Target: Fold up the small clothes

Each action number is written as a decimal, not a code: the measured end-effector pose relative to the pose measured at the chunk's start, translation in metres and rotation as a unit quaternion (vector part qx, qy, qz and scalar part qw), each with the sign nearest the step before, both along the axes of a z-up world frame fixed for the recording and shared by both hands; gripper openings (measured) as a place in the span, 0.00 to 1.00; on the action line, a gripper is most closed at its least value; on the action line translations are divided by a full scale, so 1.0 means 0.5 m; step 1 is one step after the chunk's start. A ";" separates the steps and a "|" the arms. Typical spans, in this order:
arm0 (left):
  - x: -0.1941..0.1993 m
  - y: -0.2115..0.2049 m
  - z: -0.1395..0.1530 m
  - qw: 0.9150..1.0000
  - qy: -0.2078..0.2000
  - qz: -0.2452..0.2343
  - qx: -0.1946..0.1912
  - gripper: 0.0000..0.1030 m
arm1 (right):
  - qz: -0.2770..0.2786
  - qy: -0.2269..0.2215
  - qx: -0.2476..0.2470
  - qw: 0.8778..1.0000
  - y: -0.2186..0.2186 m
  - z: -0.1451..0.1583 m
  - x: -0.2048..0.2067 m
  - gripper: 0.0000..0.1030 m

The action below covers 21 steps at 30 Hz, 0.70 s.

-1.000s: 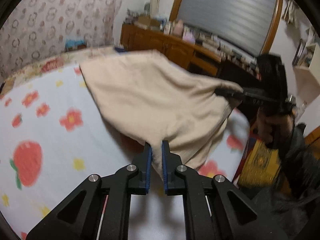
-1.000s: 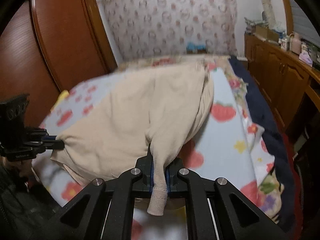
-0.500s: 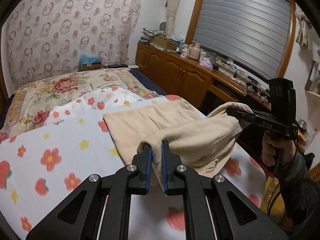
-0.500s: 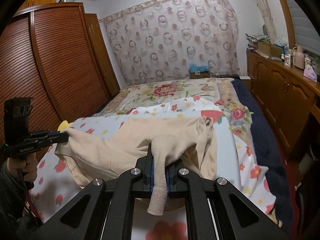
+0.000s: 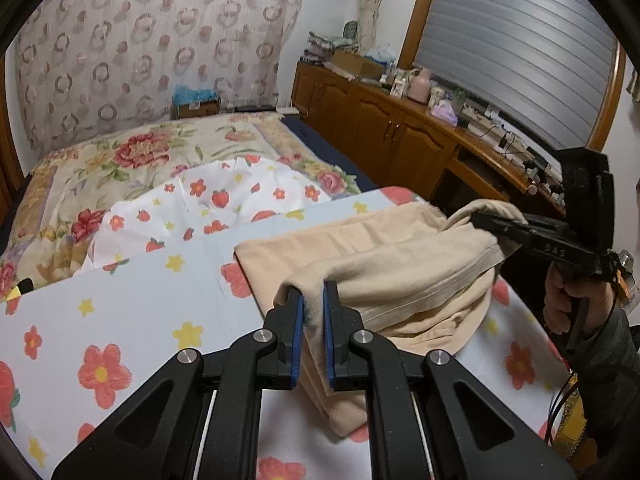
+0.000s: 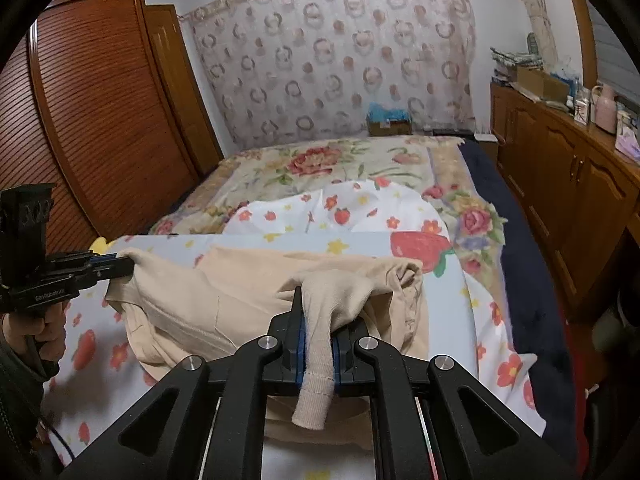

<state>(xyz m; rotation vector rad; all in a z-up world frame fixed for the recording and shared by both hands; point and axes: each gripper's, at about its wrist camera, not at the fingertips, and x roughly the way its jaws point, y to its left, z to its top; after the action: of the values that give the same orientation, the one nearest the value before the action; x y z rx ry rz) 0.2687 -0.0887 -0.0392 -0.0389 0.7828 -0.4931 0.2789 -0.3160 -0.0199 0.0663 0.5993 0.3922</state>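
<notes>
A beige knit garment (image 5: 384,264) lies partly folded on the flower-print bed sheet (image 5: 132,312). My left gripper (image 5: 312,300) is shut on one corner of it, held just above the sheet. My right gripper (image 6: 318,320) is shut on the other corner, with a strip of the garment (image 6: 256,280) hanging back between its fingers. Each gripper shows in the other's view: the right one (image 5: 492,220) at the right, the left one (image 6: 120,266) at the left. The far half of the garment rests flat on the bed.
A white strawberry-print cloth (image 5: 224,196) lies bunched behind the garment on a floral bedspread (image 5: 132,152). A wooden cabinet (image 5: 400,128) with clutter runs along the right side. A wooden wardrobe (image 6: 104,112) stands left of the bed. The bed's edge (image 6: 516,264) drops off at right.
Both grippers have brought the garment down from a raised, spread position toward the bed. Its far part now lies flat on the sheet, and the held edge has come forward and lower.
</notes>
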 end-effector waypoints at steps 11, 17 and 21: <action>0.001 -0.001 0.013 0.999 -0.019 -0.026 0.034 0.71 | -0.019 -0.040 -0.026 0.999 -0.012 0.070 -0.034 0.42; -0.035 0.033 -0.015 0.999 -0.006 -0.020 0.041 0.77 | -0.035 -0.047 -0.068 0.996 -0.051 0.054 -0.082 0.46; -0.032 0.037 -0.052 0.998 0.018 -0.021 0.061 0.77 | -0.035 -0.018 -0.087 0.995 -0.067 0.016 -0.097 0.46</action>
<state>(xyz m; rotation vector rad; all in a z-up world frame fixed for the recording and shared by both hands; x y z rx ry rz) 0.2527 -0.0701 -0.0653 0.0834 0.8490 -0.4850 0.2303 -0.3495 -0.0121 -0.0864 0.5925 0.2707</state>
